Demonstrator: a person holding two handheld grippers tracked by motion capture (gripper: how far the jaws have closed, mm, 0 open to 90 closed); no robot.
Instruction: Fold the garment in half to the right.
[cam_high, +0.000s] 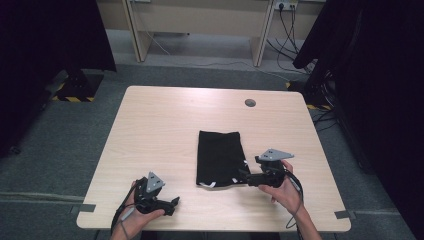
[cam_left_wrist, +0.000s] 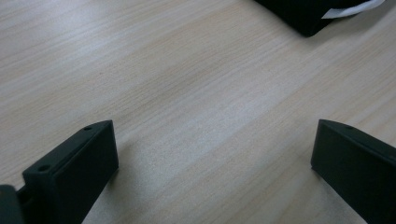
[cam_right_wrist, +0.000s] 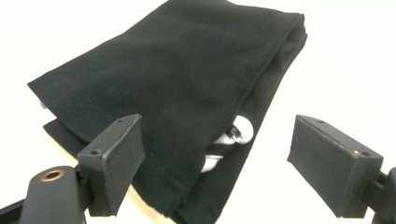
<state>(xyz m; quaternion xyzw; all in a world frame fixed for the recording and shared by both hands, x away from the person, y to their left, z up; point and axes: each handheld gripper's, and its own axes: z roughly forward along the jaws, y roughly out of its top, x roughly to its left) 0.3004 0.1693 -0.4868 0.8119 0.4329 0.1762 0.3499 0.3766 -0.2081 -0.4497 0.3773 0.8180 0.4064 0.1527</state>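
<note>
Folded black cloth (cam_high: 220, 157) lies right of surface (cam_high: 165, 125) centre; right tool (cam_right_wrist: 215, 163) gapes beside it, left tool (cam_left_wrist: 215, 154) spread at the near edge.

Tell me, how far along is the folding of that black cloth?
The cloth already lies folded into a neat rectangle on the table. Nothing is held: the right tool stands open at its near edge, where white bits poke out between the layers, and the left tool rests open over bare wood. Probably only a final tidy is left, if anything.
</note>
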